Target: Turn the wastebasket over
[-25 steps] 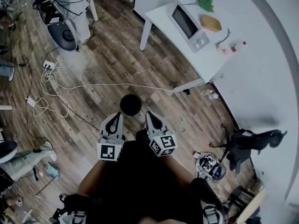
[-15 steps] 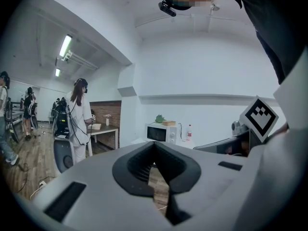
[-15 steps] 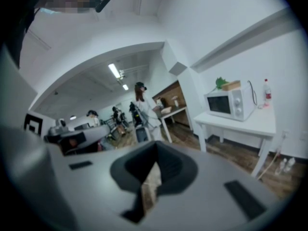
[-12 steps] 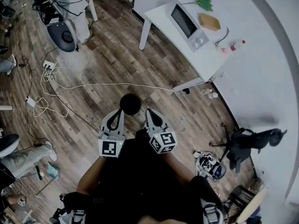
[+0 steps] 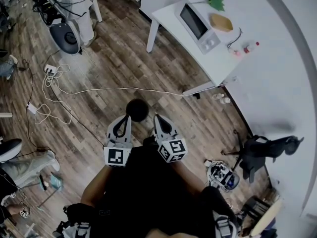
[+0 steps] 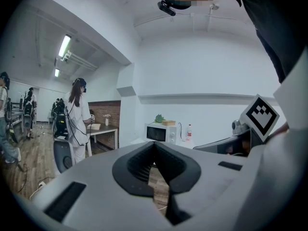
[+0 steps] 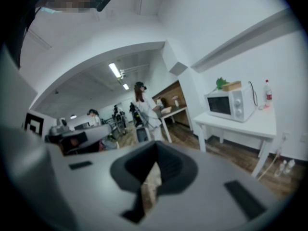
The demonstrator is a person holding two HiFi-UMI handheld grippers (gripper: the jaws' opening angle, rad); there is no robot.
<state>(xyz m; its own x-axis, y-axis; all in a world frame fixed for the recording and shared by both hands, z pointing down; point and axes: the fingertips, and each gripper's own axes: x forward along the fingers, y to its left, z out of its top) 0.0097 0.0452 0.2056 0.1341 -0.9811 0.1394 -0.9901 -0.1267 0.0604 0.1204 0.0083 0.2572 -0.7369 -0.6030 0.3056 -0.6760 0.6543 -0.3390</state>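
Wood-plank floor (image 5: pixel 114 68) spreads below you, and the black wastebasket (image 5: pixel 137 110) sits on it just ahead of your two grippers, between their tips. Your left gripper (image 5: pixel 123 120) and right gripper (image 5: pixel 159 119) each have their jaws pressed together, gripping nothing (only floor shows past them).

The wastebasket (image 5: pixel 137 110), just ahead of the jaws, was black; the left gripper (image 5: pixel 126 119) and right gripper (image 5: pixel 157 120) were pale grey with black-and-white square markers; the floor (image 5: pixel 114 68) under them showed brown wood-grain planks; the table (image 5: pixel 220 66) beyond was white
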